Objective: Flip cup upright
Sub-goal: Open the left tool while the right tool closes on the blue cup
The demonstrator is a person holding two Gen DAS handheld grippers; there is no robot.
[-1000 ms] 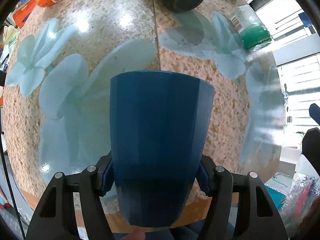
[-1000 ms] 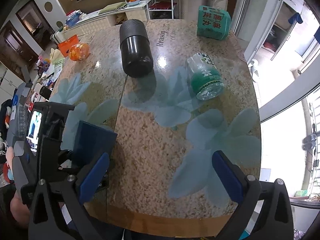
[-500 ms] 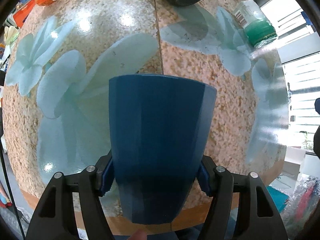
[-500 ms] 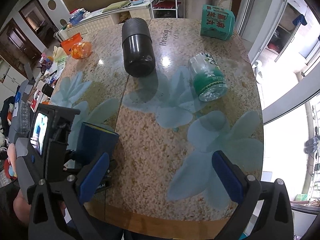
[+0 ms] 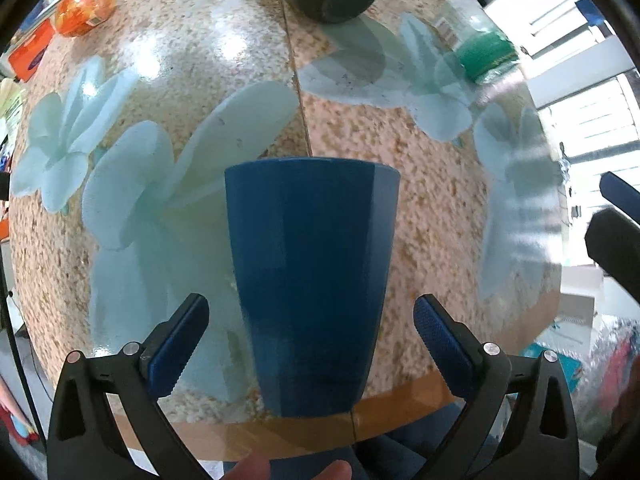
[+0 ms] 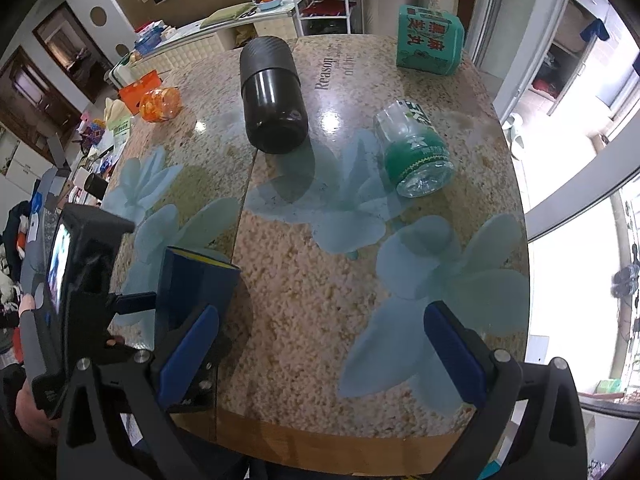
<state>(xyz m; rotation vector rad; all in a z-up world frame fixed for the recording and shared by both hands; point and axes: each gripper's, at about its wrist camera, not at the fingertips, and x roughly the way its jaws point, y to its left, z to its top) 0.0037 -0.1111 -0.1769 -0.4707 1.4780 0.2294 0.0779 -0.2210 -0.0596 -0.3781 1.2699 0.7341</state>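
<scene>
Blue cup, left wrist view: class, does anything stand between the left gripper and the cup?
Nothing visible does. The blue cup stands upright on the table, directly between the open fingers of the left gripper, with a clear gap on each side.

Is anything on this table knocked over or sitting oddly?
Yes. The black canister and the green-labelled clear bottle both lie on their sides mid-table. The blue cup stands upright near the front edge, between the open fingers of the left gripper. No spill shows.
</scene>
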